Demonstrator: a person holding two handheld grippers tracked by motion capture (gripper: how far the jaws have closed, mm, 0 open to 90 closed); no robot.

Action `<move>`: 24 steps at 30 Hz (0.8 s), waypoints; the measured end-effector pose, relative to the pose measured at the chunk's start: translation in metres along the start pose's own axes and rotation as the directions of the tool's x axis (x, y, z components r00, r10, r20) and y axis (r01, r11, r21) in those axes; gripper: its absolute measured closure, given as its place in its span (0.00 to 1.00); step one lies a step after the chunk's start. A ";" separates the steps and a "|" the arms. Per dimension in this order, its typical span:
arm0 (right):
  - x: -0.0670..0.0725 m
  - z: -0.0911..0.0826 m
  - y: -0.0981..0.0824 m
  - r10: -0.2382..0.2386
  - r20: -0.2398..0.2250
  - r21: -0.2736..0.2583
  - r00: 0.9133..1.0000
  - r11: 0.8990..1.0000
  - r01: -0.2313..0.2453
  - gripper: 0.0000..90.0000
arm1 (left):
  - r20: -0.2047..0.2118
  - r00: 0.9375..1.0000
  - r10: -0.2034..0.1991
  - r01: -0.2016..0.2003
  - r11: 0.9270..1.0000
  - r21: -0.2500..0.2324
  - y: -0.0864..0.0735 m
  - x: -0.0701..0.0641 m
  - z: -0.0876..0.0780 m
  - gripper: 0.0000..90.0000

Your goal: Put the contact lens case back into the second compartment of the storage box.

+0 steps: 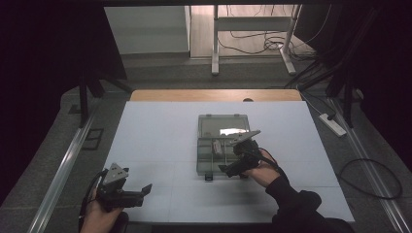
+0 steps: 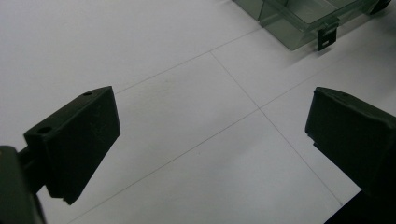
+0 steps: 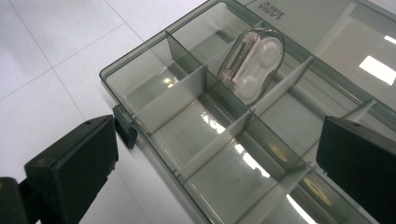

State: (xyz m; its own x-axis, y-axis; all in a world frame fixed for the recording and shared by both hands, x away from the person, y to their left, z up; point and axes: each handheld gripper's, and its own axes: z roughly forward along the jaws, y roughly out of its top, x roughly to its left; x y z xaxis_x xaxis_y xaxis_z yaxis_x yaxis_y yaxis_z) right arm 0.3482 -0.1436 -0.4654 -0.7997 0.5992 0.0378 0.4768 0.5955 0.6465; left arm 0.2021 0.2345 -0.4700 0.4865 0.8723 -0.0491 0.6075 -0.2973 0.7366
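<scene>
Box (image 1: pixel 214 160) of clear grey plastic sits open mid-table (image 1: pixel 155 145), lid (image 1: pixel 223 125) laid flat on its far side. Dividers split the box into compartments. Contact lens case (image 3: pixel 252 63), clear with white cups, leans tilted against a divider in one compartment near the lid hinge; the high view shows it as a small pale item (image 1: pixel 217 147) in the box. Black latch (image 2: pixel 326 38) hangs off the near wall of the box.

Right gripper (image 1: pixel 232 168) hovers over the right near part of the box, jaws wide apart, nothing between them, not touching the case. Left gripper (image 1: pixel 145 190) is well apart from the box at the near left of the table, held low over bare white surface, jaws apart and empty.
</scene>
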 end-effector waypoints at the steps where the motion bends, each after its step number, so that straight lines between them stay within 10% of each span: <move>1: 0.000 -0.001 -0.001 0.003 0.001 0.000 1.000 1.000 -0.003 0.00 | 0.000 1.000 0.000 0.000 1.000 0.000 0.000 0.000 0.000 0.03; 24: -0.004 -0.029 -0.017 0.007 -0.004 -0.030 1.000 1.000 -0.007 0.00 | -0.001 1.000 0.000 0.000 1.000 0.001 0.000 0.000 0.000 0.03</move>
State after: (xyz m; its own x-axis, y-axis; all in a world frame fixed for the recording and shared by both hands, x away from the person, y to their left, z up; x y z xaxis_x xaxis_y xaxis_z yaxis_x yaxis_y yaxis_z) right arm 0.3330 -0.1715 -0.4547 -0.7979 0.6012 0.0448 0.4709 0.5751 0.6690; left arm 0.2023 0.2344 -0.4700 0.4858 0.8727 -0.0484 0.6082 -0.2977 0.7358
